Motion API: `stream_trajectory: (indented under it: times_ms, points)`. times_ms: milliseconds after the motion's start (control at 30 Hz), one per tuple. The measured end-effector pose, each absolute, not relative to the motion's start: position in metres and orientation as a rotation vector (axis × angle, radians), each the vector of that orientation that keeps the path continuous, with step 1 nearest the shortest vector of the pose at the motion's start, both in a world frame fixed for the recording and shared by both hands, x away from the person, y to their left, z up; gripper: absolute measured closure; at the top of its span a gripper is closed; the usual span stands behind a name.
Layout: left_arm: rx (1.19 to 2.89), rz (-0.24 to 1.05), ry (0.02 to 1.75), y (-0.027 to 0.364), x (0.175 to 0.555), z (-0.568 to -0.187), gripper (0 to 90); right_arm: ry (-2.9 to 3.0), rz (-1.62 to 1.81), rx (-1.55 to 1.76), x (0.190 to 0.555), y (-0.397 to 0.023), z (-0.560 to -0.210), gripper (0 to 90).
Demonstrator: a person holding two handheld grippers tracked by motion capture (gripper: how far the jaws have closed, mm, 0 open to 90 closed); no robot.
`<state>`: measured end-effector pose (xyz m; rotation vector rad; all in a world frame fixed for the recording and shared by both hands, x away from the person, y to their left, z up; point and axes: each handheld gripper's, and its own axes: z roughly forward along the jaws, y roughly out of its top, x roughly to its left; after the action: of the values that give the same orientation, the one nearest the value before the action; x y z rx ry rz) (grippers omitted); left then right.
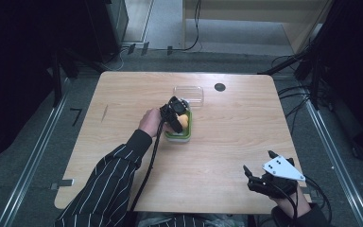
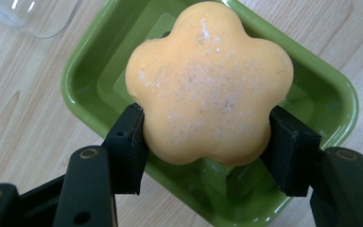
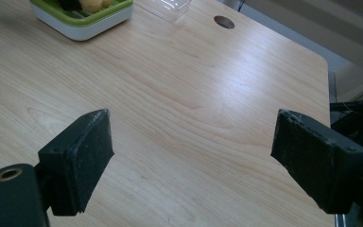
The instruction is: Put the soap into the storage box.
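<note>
Pale wood grain runs across the desk (image 1: 123,142), which stands on a grey floor with dark stands at either side. At the centre of the high view, slightly above the middle, the orange flower-shaped soap (image 2: 208,80) sits gripped between the jaws of the left tongs (image 2: 208,142), one jaw pressed against each flank of it. It hangs directly over the green tray (image 2: 90,61), and whether its underside touches the tray floor cannot be told from these views. In the high view the soap (image 1: 183,121) shows as an orange spot over the tray (image 1: 184,136), with the left tongs (image 1: 172,111) coming in from its left. Just above the tray in that view lies a clear plastic lid (image 1: 189,93), apart from it and flat on the wood, and a small dark hole (image 1: 220,87) marks the desk to its right.

The right tongs (image 1: 260,171) rest at the lower right of the high view, jaws spread wide with nothing between them, well apart from the tray.

Judging by this, the lid is already off and the soap is in hand; either lifting it clear or letting it go in the tray remains, then perhaps the lid.
</note>
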<state>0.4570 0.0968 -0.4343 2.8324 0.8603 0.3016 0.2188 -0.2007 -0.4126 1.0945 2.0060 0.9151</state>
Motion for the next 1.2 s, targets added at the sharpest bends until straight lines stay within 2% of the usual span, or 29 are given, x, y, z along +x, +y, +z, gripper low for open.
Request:
stream_trajectory:
  times_ms: [567, 800, 933, 1200]
  points:
    - [2.853, 0.316, 0.883, 0.091, 0.454, -0.444, 37.8, 2.005, 0.918, 1.093, 0.219, -0.200, -0.413, 13.7]
    - [2.813, 0.336, 0.914, 0.090, 0.452, -0.436, 20.1, 2.004, 0.918, 1.094, 0.219, -0.200, -0.413, 13.7]
    - [2.799, 0.341, 0.942, 0.095, 0.452, -0.427, 13.9, 2.003, 0.921, 1.096, 0.219, -0.200, -0.412, 13.7]
    - [2.808, 0.302, 0.971, 0.103, 0.448, -0.417, 11.3, 2.003, 0.924, 1.095, 0.220, -0.200, -0.412, 13.7]
